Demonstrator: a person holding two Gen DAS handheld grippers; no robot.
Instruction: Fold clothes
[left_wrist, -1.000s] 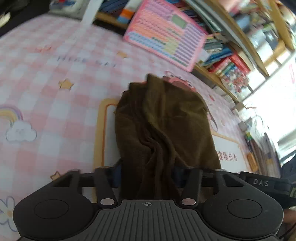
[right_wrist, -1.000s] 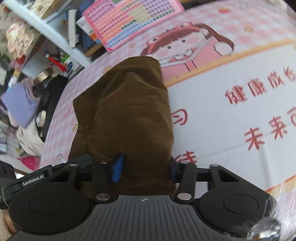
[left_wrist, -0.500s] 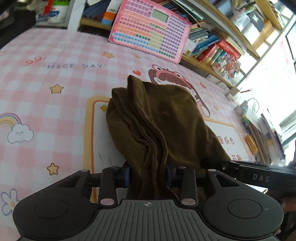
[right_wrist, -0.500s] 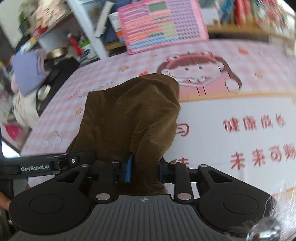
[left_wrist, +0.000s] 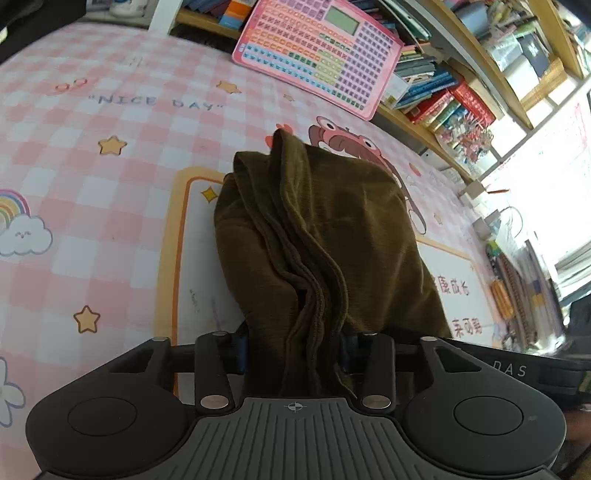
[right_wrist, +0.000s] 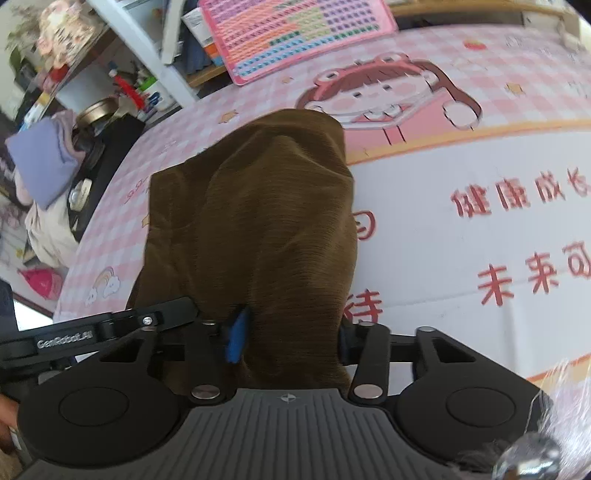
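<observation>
The garment (left_wrist: 317, 236) is plain olive-brown. The desk (left_wrist: 110, 177) cover is pink-and-white check with yellow stars. Gripper pads (right_wrist: 235, 338) are blue.

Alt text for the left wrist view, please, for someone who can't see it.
The left gripper is closed on a bunched edge of a brown garment, which stretches away from it over a pink checked cartoon mat. A pink keyboard toy leans against bookshelves behind, and part of the other gripper shows at lower right.
</observation>
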